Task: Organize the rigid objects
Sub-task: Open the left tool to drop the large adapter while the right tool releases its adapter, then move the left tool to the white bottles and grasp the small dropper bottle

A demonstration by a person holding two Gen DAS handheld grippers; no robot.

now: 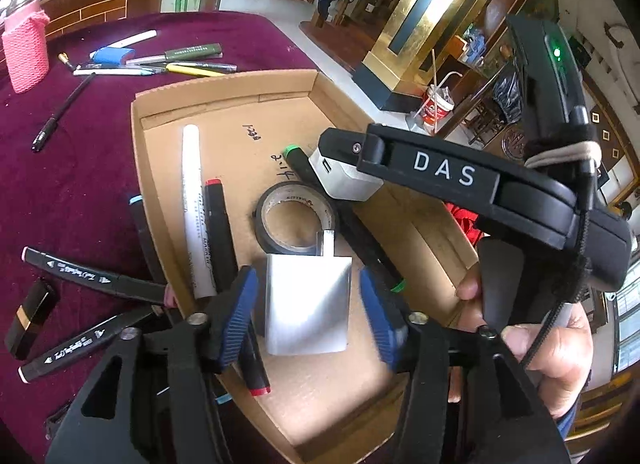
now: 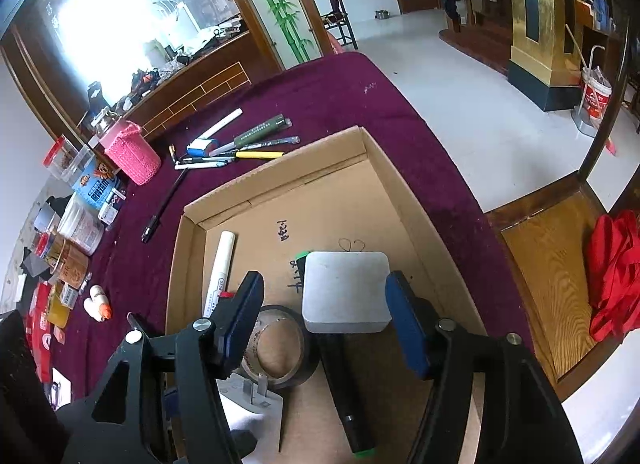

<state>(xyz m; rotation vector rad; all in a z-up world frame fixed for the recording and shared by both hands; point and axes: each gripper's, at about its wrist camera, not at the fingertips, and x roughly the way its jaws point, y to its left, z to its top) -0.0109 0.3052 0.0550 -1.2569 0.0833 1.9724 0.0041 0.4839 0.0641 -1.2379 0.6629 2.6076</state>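
Cardboard tray (image 2: 384,167) on the maroon worktop (image 2: 320,95) already held a white marker (image 1: 194,199), a red-capped marker (image 1: 220,232), a green-capped marker (image 2: 344,392), a black tape roll (image 1: 296,219) and two white chargers. Your left gripper (image 1: 308,316) had its jaws released around the plug charger (image 1: 308,304), pads clear of its sides, charger resting in the tray. Your right gripper (image 2: 324,320) was likewise let go, jaws either side of the square adapter (image 2: 346,292), not pressing it. Still left outside: two black markers (image 1: 92,276) by the tray's edge, a lipstick tube (image 1: 30,318), and the pen cluster (image 2: 240,143) beyond the tray. Roughly halfway, I'd judge.
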